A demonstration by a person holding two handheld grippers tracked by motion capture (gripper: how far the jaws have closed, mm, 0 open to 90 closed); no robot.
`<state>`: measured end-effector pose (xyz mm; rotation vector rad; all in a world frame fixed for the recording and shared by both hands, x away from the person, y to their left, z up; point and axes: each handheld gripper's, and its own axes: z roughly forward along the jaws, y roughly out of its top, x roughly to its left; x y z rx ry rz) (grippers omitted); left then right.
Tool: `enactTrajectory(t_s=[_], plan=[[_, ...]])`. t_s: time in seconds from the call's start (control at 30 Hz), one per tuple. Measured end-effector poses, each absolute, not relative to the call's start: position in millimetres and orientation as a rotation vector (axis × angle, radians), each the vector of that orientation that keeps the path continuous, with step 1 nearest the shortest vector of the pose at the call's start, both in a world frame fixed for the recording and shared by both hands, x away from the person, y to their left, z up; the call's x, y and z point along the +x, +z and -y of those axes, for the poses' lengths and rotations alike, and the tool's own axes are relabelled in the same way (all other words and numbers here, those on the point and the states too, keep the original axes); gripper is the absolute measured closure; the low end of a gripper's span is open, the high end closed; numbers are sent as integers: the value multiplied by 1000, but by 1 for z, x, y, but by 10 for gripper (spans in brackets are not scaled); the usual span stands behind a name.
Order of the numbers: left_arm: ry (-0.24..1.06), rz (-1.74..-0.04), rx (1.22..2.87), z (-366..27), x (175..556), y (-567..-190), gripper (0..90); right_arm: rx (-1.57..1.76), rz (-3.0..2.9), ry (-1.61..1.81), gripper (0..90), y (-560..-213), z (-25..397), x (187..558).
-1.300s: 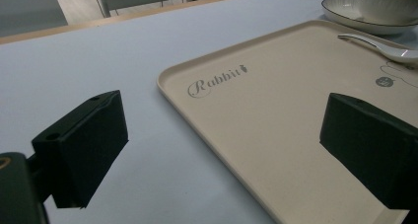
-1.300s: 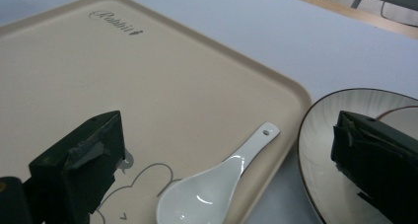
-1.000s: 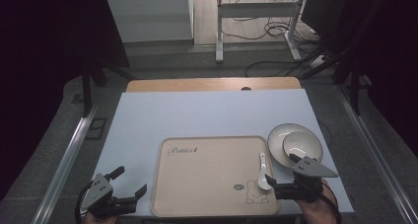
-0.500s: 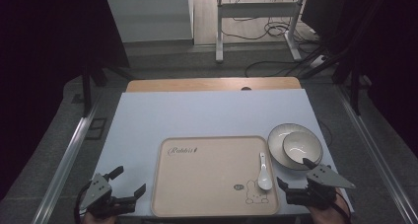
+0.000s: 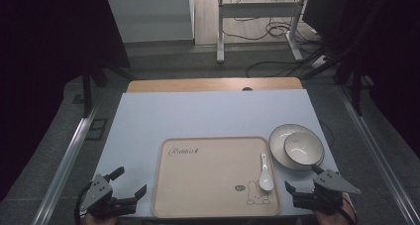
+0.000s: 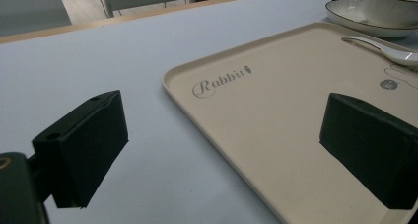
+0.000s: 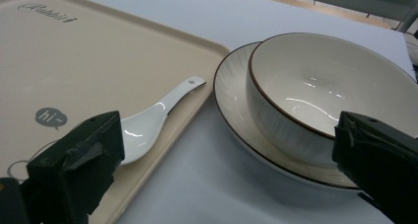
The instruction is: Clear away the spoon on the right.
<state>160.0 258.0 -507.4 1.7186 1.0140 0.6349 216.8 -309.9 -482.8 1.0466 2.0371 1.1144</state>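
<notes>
A beige tray [image 5: 208,175] printed "Rabbit" lies at the table's near middle. A white ceramic spoon [image 5: 265,174] rests on its right side, handle pointing away. Just right of the tray a white bowl [image 5: 303,146] sits on a plate [image 5: 277,140]. My left gripper [image 5: 131,181] hovers open and empty at the tray's left front corner; its view looks across the tray [image 6: 276,125] to the spoon [image 6: 384,49] and bowl [image 6: 392,4]. My right gripper [image 5: 302,178] is open and empty, just in front of the plate, with the spoon [image 7: 153,120] and bowl [image 7: 315,91] between its jaws' lines.
The pale blue table [image 5: 198,116] has a wooden strip [image 5: 213,84] along its far edge. Beyond it are a desk frame [image 5: 257,17] and cables on the floor. Metal rails [image 5: 64,160] run along both sides of the table.
My right gripper has drawn back from the spoon's end, moving right and toward the front edge. The spoon stays on the tray. The left gripper has barely moved.
</notes>
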Motion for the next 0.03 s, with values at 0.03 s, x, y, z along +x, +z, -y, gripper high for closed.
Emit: enactTrajectory(t_s=[0.03], plan=[[635, -1014, 1719, -258, 160, -507, 43, 1047, -2037, 1114, 0, -483, 310, 217]])
